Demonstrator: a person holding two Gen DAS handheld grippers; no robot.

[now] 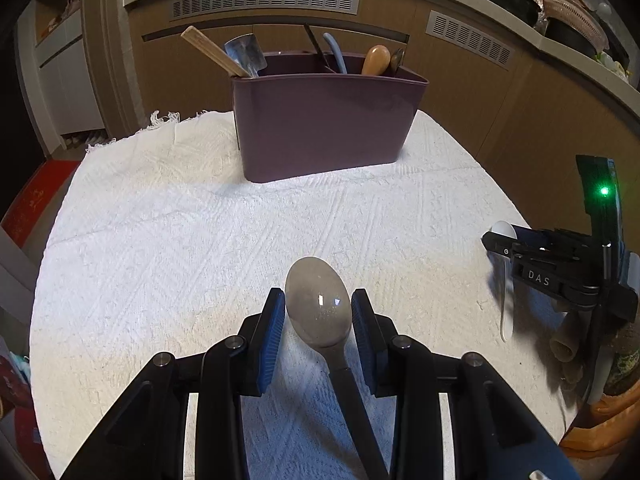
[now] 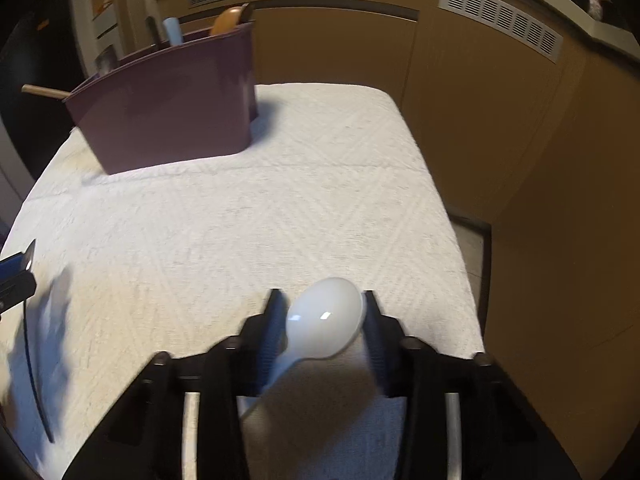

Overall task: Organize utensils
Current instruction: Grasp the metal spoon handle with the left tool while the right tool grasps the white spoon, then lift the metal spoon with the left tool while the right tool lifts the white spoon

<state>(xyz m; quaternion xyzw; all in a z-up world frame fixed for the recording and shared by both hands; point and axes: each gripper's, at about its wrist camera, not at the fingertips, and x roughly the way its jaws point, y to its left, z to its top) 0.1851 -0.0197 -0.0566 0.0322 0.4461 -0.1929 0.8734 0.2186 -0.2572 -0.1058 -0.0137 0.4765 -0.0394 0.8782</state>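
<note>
Our left gripper (image 1: 319,308) is clamped on the bowl of a grey spoon (image 1: 319,306): both blue pads (image 1: 273,334) press its sides, and its dark handle runs back between the fingers toward the camera. The spoon is held above the white cloth (image 1: 180,240), bowl pointing at the caddy.

Our right gripper (image 2: 320,316) has a white spoon (image 2: 326,320) between its fingers. The right finger touches the bowl's edge; the left finger sits just beside the bowl where it meets the neck, and with the blur we cannot tell for certain that it presses. The white handle slants down to the left, under the left finger. In the left wrist view this gripper (image 1: 498,246) shows at the right edge of the cloth, with the white spoon (image 1: 505,292) hanging from its tip.

Farther out, the purple caddy (image 1: 324,128) stands upright at the far side of the cloth. Its left compartment holds a wooden handle (image 1: 214,52) and a metal utensil (image 1: 246,54); the middle one holds a dark stick (image 1: 314,46) and a pale blue handle (image 1: 336,52); the right one holds a wooden spoon (image 1: 376,60) and a darker one just beside it. Behind the table run brown cabinets (image 1: 460,92) with white vents (image 1: 264,0).
</note>
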